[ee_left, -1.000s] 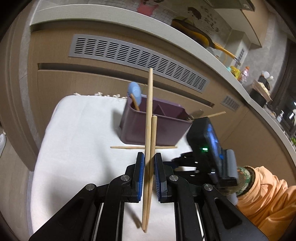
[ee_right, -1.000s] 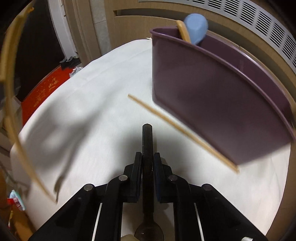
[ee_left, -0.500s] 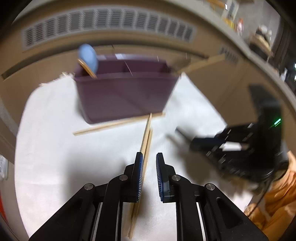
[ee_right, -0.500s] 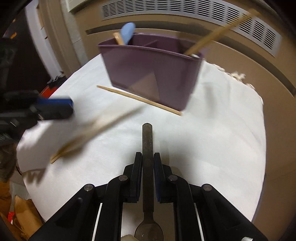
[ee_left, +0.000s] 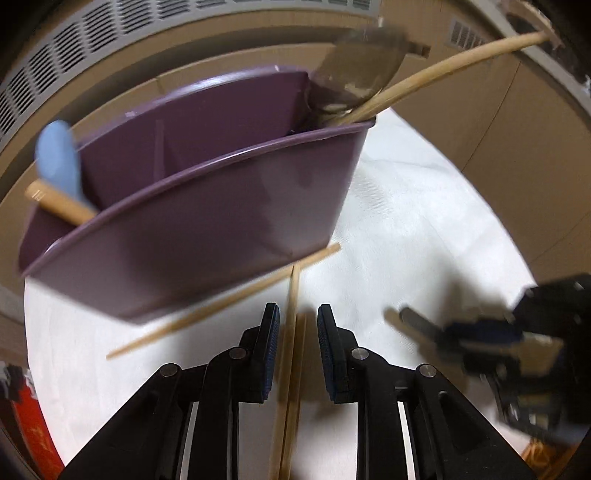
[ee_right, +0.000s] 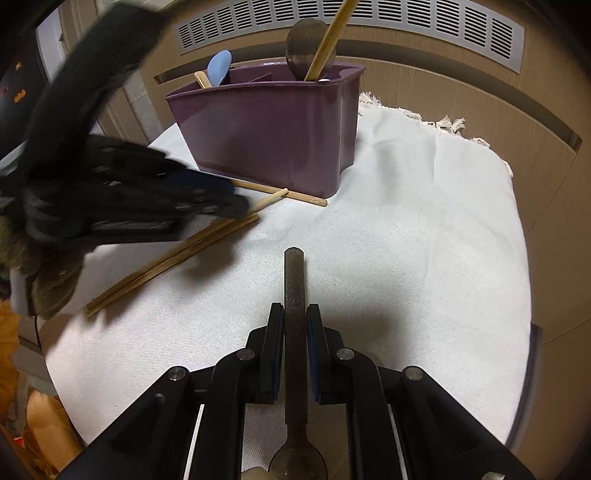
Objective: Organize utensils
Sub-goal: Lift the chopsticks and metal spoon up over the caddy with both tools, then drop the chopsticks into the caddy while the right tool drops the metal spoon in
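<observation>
A purple utensil holder (ee_left: 207, 229) (ee_right: 273, 133) stands on a white cloth (ee_right: 406, 221). It holds a blue spoon (ee_left: 59, 158) (ee_right: 218, 68) at its left end, and a metal spoon (ee_left: 362, 66) and one chopstick (ee_left: 443, 70) at its right end. A single chopstick (ee_left: 221, 306) (ee_right: 295, 194) lies along its front. Two chopsticks (ee_left: 293, 369) (ee_right: 173, 258) lie on the cloth between the jaws of my left gripper (ee_left: 295, 314) (ee_right: 236, 199). Those jaws are opening, with the pads clear of the chopsticks. My right gripper (ee_right: 295, 310) (ee_left: 443, 328) is shut on a dark spoon handle (ee_right: 294, 295), hovering above the cloth.
Behind the table runs a wooden cabinet front with a grey vent grille (ee_right: 369, 22). The cloth's fringed edge (ee_right: 447, 122) hangs at the back right. The round table edge (ee_right: 532, 369) curves close on the right. A red object (ee_left: 26, 424) lies below the table on the left.
The left gripper came down from holding the two chopsticks upright to laying them on the cloth near the holder, and its jaws parted. The right gripper swung round to face the holder's front.
</observation>
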`<action>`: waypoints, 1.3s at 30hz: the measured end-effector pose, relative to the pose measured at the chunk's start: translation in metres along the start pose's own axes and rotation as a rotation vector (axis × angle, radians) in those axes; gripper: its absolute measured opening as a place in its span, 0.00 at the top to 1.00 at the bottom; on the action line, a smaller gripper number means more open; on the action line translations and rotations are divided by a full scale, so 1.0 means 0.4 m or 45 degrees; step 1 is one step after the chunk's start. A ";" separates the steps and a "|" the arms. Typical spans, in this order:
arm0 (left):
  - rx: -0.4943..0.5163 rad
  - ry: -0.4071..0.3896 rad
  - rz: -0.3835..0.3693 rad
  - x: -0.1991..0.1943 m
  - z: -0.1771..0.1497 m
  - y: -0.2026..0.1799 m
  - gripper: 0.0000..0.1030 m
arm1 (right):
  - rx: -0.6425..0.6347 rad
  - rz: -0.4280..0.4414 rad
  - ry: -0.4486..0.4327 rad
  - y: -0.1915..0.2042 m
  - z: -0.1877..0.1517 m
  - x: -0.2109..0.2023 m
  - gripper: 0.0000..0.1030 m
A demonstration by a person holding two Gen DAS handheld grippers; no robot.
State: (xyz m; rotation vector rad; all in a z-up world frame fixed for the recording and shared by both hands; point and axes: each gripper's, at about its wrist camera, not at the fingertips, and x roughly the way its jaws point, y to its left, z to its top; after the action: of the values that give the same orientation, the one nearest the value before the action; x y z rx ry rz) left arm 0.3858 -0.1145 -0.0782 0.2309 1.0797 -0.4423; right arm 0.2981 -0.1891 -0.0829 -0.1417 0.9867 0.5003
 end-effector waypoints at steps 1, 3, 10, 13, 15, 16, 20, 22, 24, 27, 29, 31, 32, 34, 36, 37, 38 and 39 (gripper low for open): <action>-0.002 0.015 0.018 0.016 0.009 0.000 0.78 | 0.003 0.010 -0.003 0.000 0.000 0.000 0.88; -0.011 0.051 0.046 0.040 0.019 0.000 0.78 | 0.006 0.025 -0.010 0.003 -0.001 -0.001 0.88; -0.071 0.002 0.034 0.016 -0.011 0.032 0.93 | -0.001 0.027 -0.060 0.028 0.006 -0.042 0.88; -0.157 -0.120 0.008 -0.082 -0.064 0.072 0.93 | -0.019 0.017 -0.087 0.043 0.006 -0.068 0.88; -0.187 -0.223 -0.004 -0.164 -0.104 0.092 0.93 | -0.033 0.008 -0.101 0.058 0.006 -0.087 0.88; -0.203 -0.275 -0.006 -0.208 -0.129 0.104 0.93 | -0.040 0.005 -0.108 0.066 0.006 -0.097 0.88; -0.259 -0.480 0.009 -0.375 -0.226 0.142 0.93 | -0.054 0.030 -0.135 0.099 0.003 -0.140 0.88; -0.274 -0.564 0.016 -0.447 -0.264 0.155 0.94 | -0.058 0.043 -0.162 0.116 0.003 -0.171 0.88; -0.285 -0.651 0.042 -0.537 -0.289 0.154 0.94 | -0.050 0.066 -0.190 0.125 0.009 -0.199 0.88; -0.290 -0.761 0.065 -0.616 -0.290 0.147 0.94 | -0.045 0.084 -0.263 0.138 0.037 -0.257 0.88; -0.276 -0.839 0.089 -0.675 -0.268 0.155 0.95 | -0.053 0.073 -0.334 0.150 0.069 -0.304 0.88; -0.262 -0.922 0.113 -0.731 -0.228 0.156 0.95 | -0.060 0.051 -0.446 0.159 0.125 -0.371 0.88; -0.252 -0.952 0.119 -0.757 -0.209 0.157 0.95 | -0.064 0.040 -0.494 0.160 0.150 -0.397 0.88; -0.233 -1.028 0.141 -0.817 -0.148 0.166 0.95 | -0.076 0.011 -0.619 0.167 0.234 -0.471 0.88; -0.220 -1.088 0.181 -0.859 -0.087 0.176 0.95 | -0.069 -0.011 -0.700 0.161 0.314 -0.513 0.88; -0.220 -1.124 0.200 -0.879 -0.054 0.186 0.95 | -0.062 -0.025 -0.734 0.157 0.344 -0.526 0.88; -0.226 -1.150 0.214 -0.891 -0.027 0.195 0.95 | -0.054 -0.036 -0.774 0.151 0.381 -0.535 0.88; -0.228 -1.162 0.221 -0.895 -0.003 0.204 0.95 | -0.041 -0.042 -0.808 0.141 0.414 -0.538 0.88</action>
State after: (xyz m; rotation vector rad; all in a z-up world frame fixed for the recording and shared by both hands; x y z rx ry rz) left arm 0.2803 0.0427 0.2365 -0.0476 0.1960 -0.2409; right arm 0.3015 -0.1569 0.1927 -0.0219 0.3556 0.4878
